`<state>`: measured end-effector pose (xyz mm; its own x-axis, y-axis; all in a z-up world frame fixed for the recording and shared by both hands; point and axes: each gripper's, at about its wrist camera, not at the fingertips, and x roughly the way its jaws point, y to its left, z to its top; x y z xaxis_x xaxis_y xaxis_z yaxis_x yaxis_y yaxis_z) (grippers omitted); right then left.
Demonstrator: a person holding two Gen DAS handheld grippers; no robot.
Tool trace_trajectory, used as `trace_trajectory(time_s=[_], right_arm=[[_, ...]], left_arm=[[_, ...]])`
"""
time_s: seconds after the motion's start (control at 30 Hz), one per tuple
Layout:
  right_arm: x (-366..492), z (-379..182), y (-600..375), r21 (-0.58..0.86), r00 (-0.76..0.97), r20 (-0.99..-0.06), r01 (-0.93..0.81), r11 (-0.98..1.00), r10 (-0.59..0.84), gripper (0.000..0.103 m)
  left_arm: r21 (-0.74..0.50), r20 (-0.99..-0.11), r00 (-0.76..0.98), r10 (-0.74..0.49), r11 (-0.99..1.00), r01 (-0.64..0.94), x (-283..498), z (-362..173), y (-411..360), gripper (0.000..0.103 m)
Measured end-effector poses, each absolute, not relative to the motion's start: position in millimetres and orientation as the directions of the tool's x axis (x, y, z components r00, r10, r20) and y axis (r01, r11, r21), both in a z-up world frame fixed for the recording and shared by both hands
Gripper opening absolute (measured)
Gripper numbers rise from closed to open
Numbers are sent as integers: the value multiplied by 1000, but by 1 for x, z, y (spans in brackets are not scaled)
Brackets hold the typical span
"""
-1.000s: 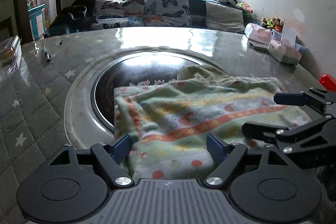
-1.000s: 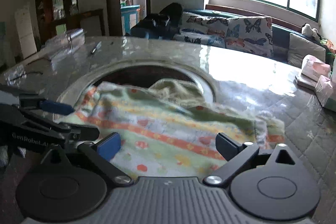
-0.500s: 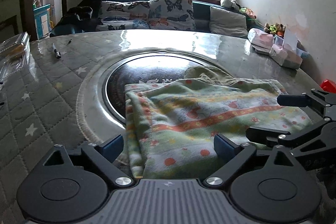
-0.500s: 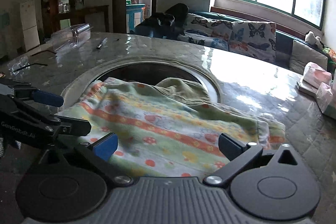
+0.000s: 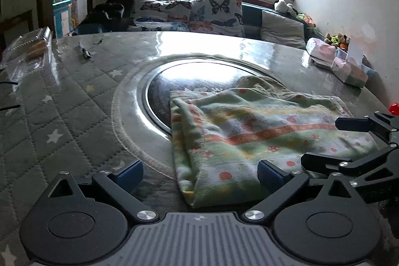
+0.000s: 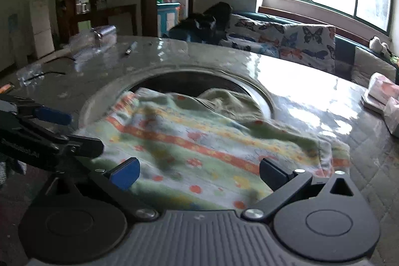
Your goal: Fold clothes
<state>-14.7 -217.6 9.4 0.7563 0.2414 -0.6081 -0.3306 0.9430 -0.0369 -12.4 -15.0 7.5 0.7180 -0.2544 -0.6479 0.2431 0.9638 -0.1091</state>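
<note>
A folded fleece garment, pale green with orange stripes and red dots (image 5: 261,136), lies on the round table (image 5: 62,101) under a glossy quilted grey cover with white stars. The garment is the landmark here. Its far half covers the near right part of the dark round glass inset (image 5: 189,81) at the table's centre; its near half rests on the quilted cover. A plain olive lining peeks out at its far edge. Its left edge is a thick doubled fold running from the inset toward the near rim.

The left tool (image 5: 199,172) sits at the garment's near left corner with its blue-padded jaws wide apart, having just been opening; the folded corner lies between them, untouched by either pad. The right tool (image 6: 197,172) sits at the garment's near edge, to the right of the left tool, jaws spread wide with cloth between them; I see no pad pressing on it.

Left of the garment the table cover is bare across a broad stretch. Far left lie a dark pen (image 5: 84,51) and a clear plastic box (image 5: 30,51). Far right of the garment, near the wall, stand pink tissue packs (image 5: 324,54). Beyond the garment the glossy cover runs clear to the far rim, with a butterfly-print sofa (image 5: 189,16) behind.
</note>
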Motion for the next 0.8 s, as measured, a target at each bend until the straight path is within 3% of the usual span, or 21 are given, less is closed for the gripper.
trace_trajectory(time_s=[0.53,0.8], right_arm=[[-15,8,-216,-62,746,-627,-336,940,225,103],[-22,21,-245,-62,786,-598,-242,968,158,103]], left_arm=[[-87,-662,723,-199,978,190,-6,7,0,100],[-88,-647,733,-208,976,199,-9,17,-4,100]])
